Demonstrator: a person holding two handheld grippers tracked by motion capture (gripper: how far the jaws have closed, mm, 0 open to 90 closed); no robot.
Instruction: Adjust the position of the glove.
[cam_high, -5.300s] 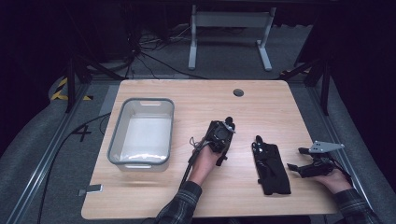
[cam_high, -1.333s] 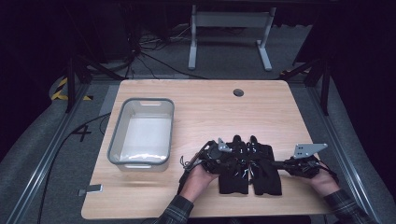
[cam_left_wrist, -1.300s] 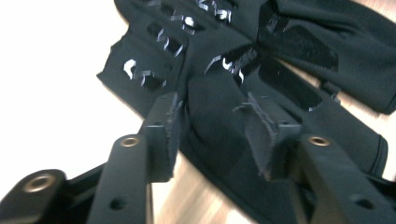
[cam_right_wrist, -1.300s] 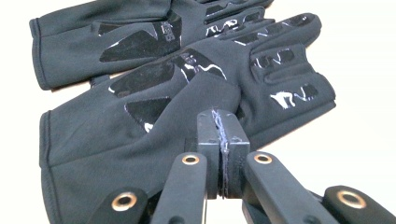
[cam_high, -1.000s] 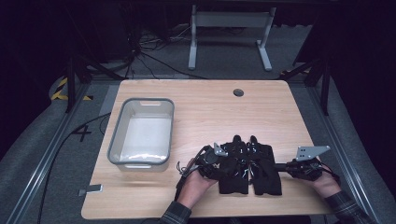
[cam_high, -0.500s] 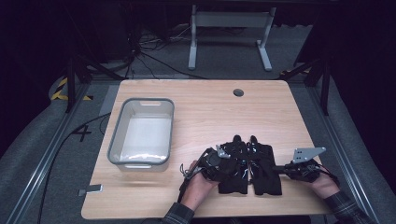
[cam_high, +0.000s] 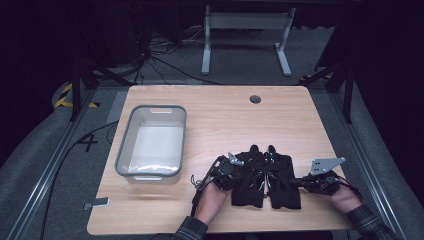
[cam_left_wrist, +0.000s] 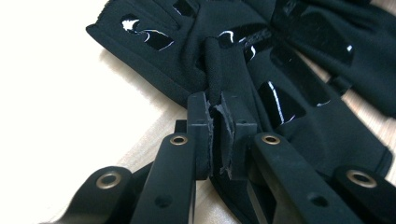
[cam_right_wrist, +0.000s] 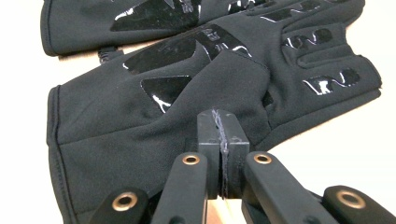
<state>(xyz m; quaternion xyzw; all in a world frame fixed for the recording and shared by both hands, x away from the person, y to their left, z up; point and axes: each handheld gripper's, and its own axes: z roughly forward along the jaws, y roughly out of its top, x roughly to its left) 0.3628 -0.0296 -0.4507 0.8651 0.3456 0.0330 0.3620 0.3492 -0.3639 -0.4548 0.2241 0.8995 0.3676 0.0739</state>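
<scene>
So, gloves: two black gloves (cam_high: 267, 177) lying side by side on the table (cam_high: 220, 115)
Left tongs (cam_high: 235, 167): just been closing, pinching a fold of the left glove (cam_left_wrist: 219, 79)
Right tongs (cam_high: 295, 182): pressing together, resting on the right glove (cam_right_wrist: 187, 107)

I have two gloves lying side by side on the near part of the table (cam_high: 220, 105), the left glove (cam_high: 248, 176) touching the right glove (cam_high: 284, 179); my left gripper (cam_high: 239, 166) sits at the left glove's outer edge, my right gripper (cam_high: 299, 181) at the right glove's outer edge; the bin (cam_high: 131, 150) stands well to the left of them, nearer the left edge; a small hole (cam_high: 255, 99) sits near the far edge, behind the gloves.
</scene>
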